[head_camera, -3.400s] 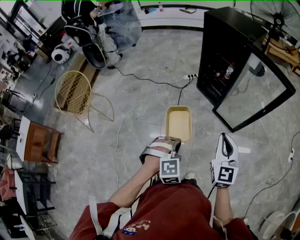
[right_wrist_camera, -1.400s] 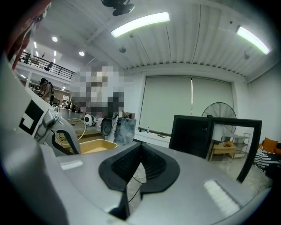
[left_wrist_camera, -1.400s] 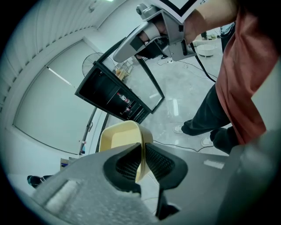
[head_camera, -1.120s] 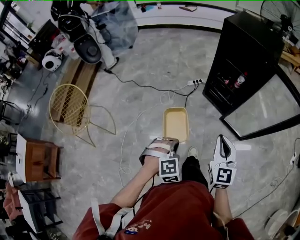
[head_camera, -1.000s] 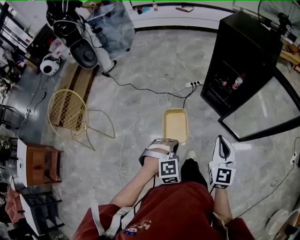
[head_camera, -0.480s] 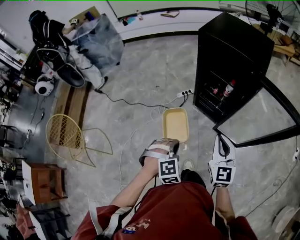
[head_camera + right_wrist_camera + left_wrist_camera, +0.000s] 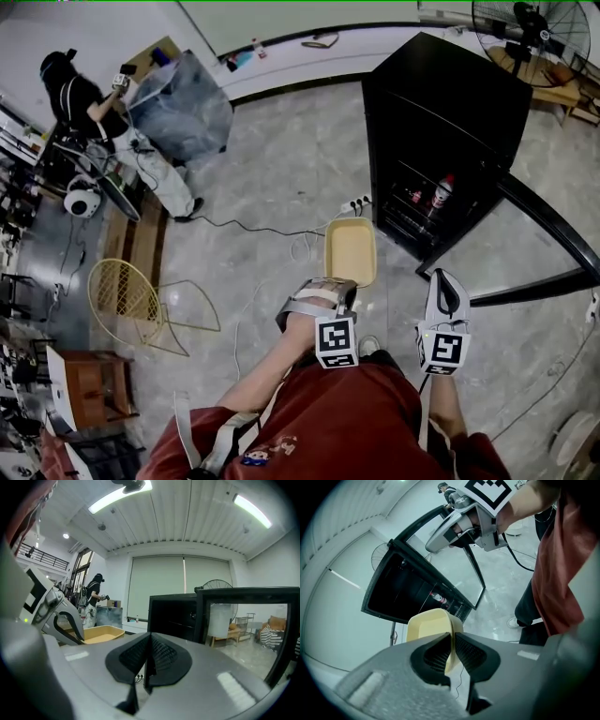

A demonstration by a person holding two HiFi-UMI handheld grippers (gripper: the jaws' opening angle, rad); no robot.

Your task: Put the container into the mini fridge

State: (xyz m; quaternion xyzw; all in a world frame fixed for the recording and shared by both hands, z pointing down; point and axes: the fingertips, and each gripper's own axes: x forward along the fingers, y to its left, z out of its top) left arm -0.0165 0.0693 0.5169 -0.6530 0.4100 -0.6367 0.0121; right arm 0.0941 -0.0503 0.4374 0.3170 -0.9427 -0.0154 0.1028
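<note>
Left gripper [image 7: 335, 285], jaws clamped on container [image 7: 351, 251] rim, held it level toward fridge [image 7: 441, 122] at 1 o'clock for shelving; right gripper [image 7: 446, 279] jaws closed, empty.

Jaws of left gripper [image 7: 453, 651] clamped, of right gripper [image 7: 149, 656] together.

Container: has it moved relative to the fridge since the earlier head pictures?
Yes. The container has moved toward the open fridge: the gap between them in the head view has nearly closed.

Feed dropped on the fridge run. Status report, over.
Left gripper shut on container rim; right gripper shut, empty. Container held out toward open mini fridge, not yet inside. Power strip and cable on floor near fridge.
</note>
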